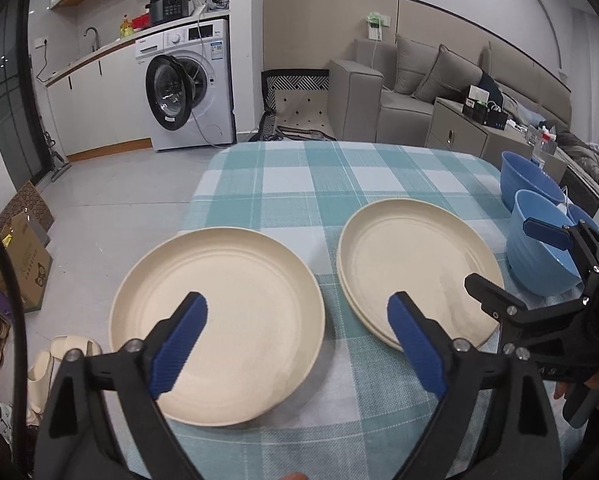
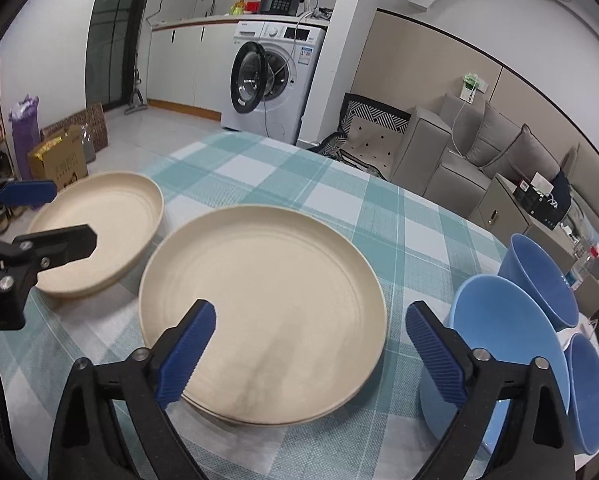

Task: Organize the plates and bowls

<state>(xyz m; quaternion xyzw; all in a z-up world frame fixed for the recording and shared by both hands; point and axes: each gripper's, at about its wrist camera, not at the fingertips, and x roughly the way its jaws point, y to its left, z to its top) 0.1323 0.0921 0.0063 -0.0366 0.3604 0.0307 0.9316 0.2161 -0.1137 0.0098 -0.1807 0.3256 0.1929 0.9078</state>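
The left tongs (image 1: 297, 338), black-armed with ribbed blue pads, stand wide apart and grip nothing; they hover over the near edge of a single round cream-coloured plate (image 1: 219, 324) that lies flat on the worktop (image 1: 283, 184), which is covered with a teal-and-white checked cloth; the left pad (image 1: 179, 344) hangs over the plate's inner face, while the right pad sits above the cloth between this plate and its neighbour. The right tongs (image 2: 311, 352), of the same build, are likewise spread wide and empty; they hover above the near rim of a stack of round cream plates (image 2: 263, 304), in which a lower rim shows under the top plate; that stack lies just beside the single plate, apart from it by a strip of cloth. To the right of the stack stand three light-blue round bowls (image 2: 511, 344) close together near the worktop's right edge; the nearest one sits just beside the right pad of the right tongs; whether the bowls touch one another cannot be told. Beyond the worktop, on the floor, a white front-loading washing machine (image 1: 191, 84) stands with its round door open, and a grey fabric sofa (image 1: 411, 84) runs along the right wall.
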